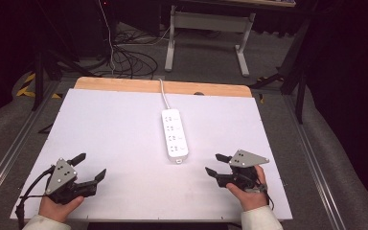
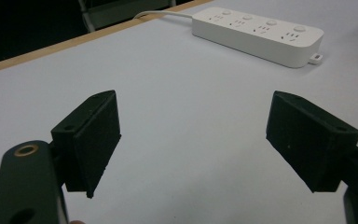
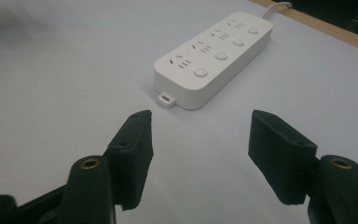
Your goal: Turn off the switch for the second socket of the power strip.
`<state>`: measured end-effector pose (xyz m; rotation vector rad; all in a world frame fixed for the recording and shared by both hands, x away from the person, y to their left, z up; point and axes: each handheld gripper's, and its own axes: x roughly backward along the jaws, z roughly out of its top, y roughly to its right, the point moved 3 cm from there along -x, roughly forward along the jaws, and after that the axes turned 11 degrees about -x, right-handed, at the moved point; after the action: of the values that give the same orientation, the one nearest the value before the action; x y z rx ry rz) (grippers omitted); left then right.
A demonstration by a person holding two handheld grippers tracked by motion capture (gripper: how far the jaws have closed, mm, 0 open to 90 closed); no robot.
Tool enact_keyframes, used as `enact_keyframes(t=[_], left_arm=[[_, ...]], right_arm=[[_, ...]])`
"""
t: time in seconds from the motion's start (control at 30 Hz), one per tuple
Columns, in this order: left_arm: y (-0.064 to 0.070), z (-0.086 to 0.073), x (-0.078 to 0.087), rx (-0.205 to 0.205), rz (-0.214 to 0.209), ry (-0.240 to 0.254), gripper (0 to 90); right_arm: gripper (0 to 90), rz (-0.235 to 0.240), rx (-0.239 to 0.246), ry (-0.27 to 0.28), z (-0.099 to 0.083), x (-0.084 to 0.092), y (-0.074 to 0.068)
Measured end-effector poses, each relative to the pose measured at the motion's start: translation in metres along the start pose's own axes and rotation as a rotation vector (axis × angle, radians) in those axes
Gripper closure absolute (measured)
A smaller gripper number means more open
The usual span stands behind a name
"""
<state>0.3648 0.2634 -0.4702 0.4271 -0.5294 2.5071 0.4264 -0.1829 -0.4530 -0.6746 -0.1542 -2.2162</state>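
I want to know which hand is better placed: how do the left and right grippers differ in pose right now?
The left gripper sits farther from the power strip than the right gripper. The left gripper's jaws point up and to the right, the right gripper's to the left. Both are open, empty and low over the white table.

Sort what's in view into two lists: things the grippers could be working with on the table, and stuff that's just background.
Likely part of the job:
- white power strip, lying flat mid-table, nothing plugged in
- left gripper, open, holding nothing
- right gripper, open, holding nothing

Just lying about:
- cables on the floor beyond the table
- white desk frame behind
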Motion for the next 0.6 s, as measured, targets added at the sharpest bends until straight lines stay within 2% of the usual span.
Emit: enact_keyframes(t=[0.2, 0.33, 0.6], left_arm=[[0.0, 0.0, 0.0, -0.007, 0.005, 0.0, 18.2], [0.0, 0.0, 0.0, -0.015, 0.008, -0.004, 18.1], [0.001, 0.0, 0.0, -0.023, 0.007, -0.005, 18.2]], right_arm=[[44.9, 0.036, -0.009, -0.017, 0.014, -0.004, 0.001], [48.7, 0.043, 0.005, -0.019, 0.027, -0.008, 0.001], [50.4, 0.048, 0.033, -0.025, 0.046, -0.014, 0.0]])
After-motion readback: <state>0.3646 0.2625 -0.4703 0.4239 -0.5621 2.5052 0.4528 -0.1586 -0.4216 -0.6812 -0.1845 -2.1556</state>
